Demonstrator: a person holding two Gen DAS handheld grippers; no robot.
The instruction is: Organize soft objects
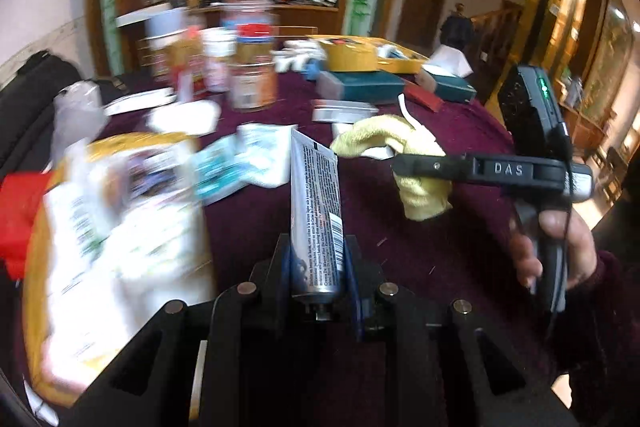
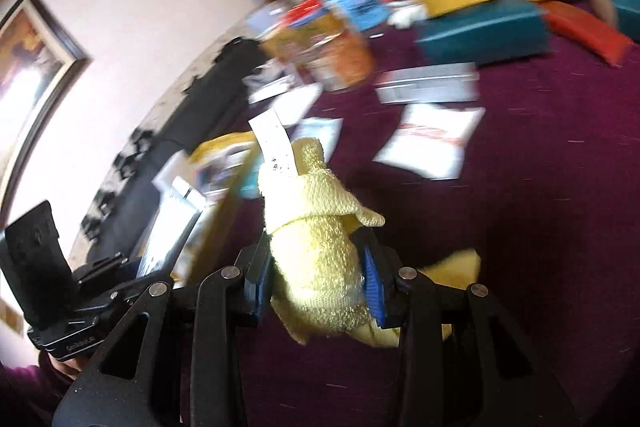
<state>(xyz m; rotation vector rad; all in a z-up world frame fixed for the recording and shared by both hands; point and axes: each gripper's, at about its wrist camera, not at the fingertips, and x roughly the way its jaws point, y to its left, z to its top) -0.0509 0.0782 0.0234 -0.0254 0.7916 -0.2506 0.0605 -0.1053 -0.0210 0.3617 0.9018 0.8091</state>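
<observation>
Mid-sort over the desk [image 1: 400, 227]: left gripper [image 1: 316, 259] fingers pinching a tube [image 1: 316, 211], right gripper [image 2: 316, 279] fingers pinching a yellow cloth [image 2: 316, 259]; next, probably into the yellow bin [image 1: 48, 267].

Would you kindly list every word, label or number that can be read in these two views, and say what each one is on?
"DAS": on the black right gripper, along its side, seen from the left wrist view.
Grey squeeze tube held in the left gripper: lines of small print and a barcode, too small to read.
White tag on the yellow towelling cloth: faint marks, unreadable.
Jar labels: blurred.
</observation>
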